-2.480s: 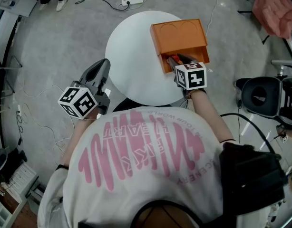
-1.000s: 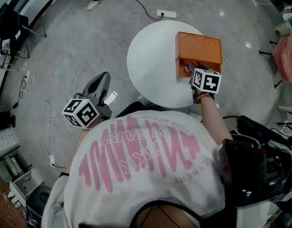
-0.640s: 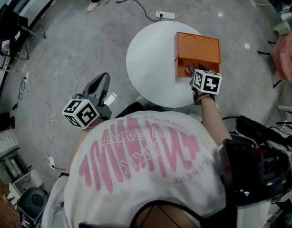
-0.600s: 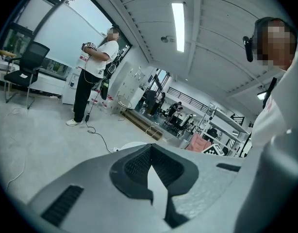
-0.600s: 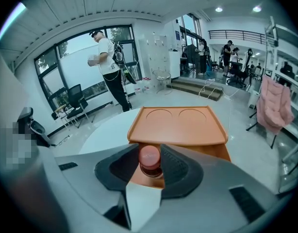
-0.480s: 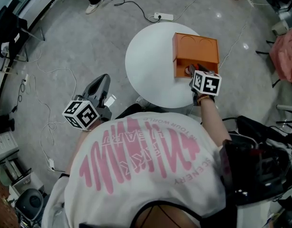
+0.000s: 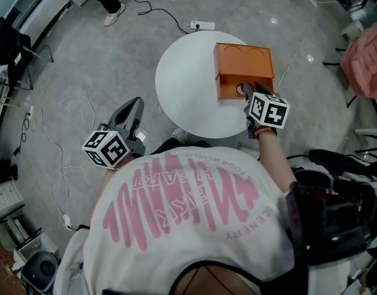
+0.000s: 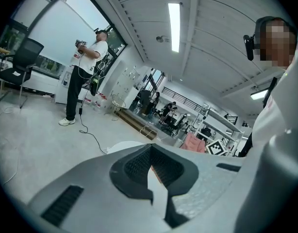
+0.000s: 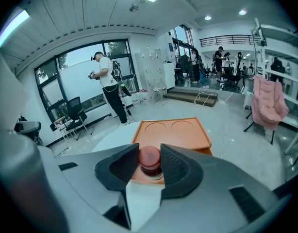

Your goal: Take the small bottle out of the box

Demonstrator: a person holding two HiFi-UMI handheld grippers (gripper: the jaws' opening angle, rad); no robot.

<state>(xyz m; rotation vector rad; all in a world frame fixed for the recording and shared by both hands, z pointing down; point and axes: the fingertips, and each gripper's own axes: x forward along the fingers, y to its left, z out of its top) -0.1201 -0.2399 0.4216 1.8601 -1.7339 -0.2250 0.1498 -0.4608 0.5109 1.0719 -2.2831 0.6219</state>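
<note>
Spotter: Since 1 second ago the right gripper (image 7: 247, 91) has risen a little at the orange box (image 7: 244, 55). Its pads are clenched on the small bottle (image 9: 150, 160), lower centre of its view, at the box's open front.

Lead: Handling?

Spotter: Light, rigid, probably smooth; the red cap and neck give the 2 pads purchase. Left gripper (image 7: 132, 108), lower left, is closed on nothing.

Small bottle (image 9: 150, 162) lower body hidden between right gripper (image 9: 149, 152) jaws; box (image 7: 244, 60) interior partly covered.
</note>
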